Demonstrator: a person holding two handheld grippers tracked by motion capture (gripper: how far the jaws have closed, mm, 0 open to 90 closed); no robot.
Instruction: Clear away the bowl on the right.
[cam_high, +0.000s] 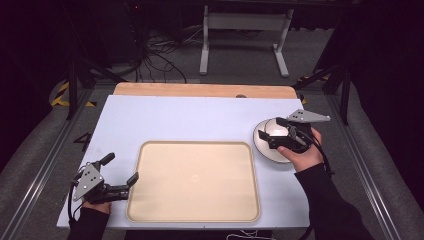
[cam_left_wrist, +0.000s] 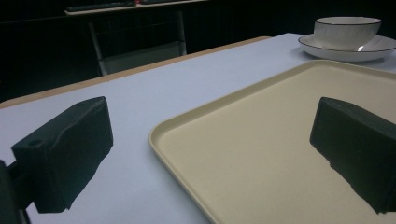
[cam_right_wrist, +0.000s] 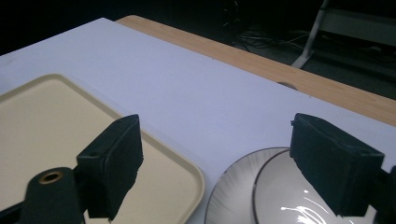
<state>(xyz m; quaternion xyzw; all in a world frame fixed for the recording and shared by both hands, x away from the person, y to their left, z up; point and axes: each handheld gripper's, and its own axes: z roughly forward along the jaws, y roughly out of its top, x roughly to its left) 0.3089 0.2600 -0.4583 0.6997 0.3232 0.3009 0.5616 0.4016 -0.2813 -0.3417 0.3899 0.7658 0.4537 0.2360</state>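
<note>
High view: tray (cam_high: 195, 182) between left gripper (cam_high: 120, 169) and right gripper (cam_high: 278, 131), both wide. Left gripper view: bowl (cam_left_wrist: 345, 31) on plate (cam_left_wrist: 369, 48).

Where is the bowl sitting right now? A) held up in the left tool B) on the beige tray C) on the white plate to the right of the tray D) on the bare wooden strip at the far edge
C: the bowl rests on the white plate, right of the beige tray, with the right tool open above it.
</note>
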